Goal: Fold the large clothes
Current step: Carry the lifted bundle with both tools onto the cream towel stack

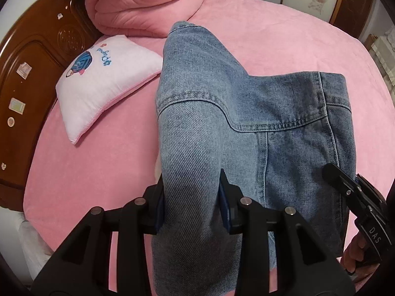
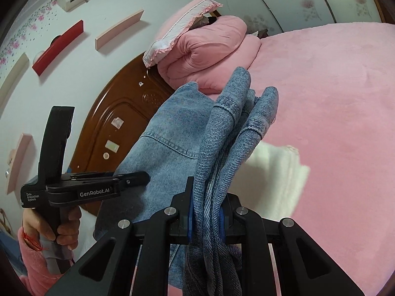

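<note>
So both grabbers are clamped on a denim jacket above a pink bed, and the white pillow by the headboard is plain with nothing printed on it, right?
Not quite. The white pillow is not plain: the left wrist view shows a blue cartoon print with lettering on it. The rest holds: left gripper and right gripper both clamp the denim jacket above the pink bed.

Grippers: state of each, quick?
Left gripper: closed on a fold of the blue denim jacket.
Right gripper: closed on the jacket's bunched layers.

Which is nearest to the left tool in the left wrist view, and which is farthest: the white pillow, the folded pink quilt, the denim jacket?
1. Denim jacket: clamped in the left tool.
2. White pillow: left, beyond.
3. Folded pink quilt: farthest, by the headboard.
</note>
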The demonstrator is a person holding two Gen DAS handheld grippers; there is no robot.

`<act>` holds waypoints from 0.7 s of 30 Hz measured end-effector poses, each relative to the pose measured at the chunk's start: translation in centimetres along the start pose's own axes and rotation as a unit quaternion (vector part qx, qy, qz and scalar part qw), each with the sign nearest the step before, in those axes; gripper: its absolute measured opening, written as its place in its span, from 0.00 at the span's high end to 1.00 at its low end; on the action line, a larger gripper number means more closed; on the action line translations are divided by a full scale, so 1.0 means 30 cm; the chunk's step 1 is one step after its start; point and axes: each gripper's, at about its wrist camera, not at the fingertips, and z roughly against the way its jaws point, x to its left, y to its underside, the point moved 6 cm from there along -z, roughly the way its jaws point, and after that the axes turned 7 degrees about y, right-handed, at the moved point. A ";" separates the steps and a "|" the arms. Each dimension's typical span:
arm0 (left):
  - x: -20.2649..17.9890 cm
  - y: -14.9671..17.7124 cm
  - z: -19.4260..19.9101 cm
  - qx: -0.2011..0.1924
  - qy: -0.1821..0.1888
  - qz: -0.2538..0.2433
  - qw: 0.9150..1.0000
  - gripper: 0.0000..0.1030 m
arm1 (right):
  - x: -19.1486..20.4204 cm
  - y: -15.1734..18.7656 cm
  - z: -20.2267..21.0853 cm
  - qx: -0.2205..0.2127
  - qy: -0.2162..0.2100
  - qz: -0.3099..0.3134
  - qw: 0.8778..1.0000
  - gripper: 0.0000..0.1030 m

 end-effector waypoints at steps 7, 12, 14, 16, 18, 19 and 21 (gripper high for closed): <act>0.006 0.028 -0.237 0.029 0.007 0.005 1.000 0.69 | -0.215 0.119 -0.050 0.030 -0.022 -0.040 0.998 0.86; 0.005 0.072 -0.394 0.050 -0.001 0.000 0.999 0.68 | -0.328 0.191 -0.229 0.070 0.000 -0.074 0.995 0.86; 0.041 0.070 -0.453 0.051 -0.003 0.001 0.999 0.67 | -0.363 0.221 -0.280 0.077 0.005 -0.077 0.994 0.86; 0.049 0.083 -0.459 0.047 0.008 0.009 0.999 0.66 | -0.400 0.239 -0.305 0.082 0.005 -0.079 0.993 0.86; 0.054 0.088 -0.469 0.048 0.015 0.014 0.999 0.66 | -0.425 0.246 -0.334 0.089 0.006 -0.080 0.993 0.86; 0.054 0.088 -0.476 0.047 0.013 0.011 0.999 0.65 | -0.439 0.245 -0.352 0.093 0.010 -0.079 0.992 0.85; 0.047 0.090 -0.484 0.046 0.008 0.001 0.999 0.65 | -0.454 0.263 -0.364 0.097 0.017 -0.072 0.992 0.85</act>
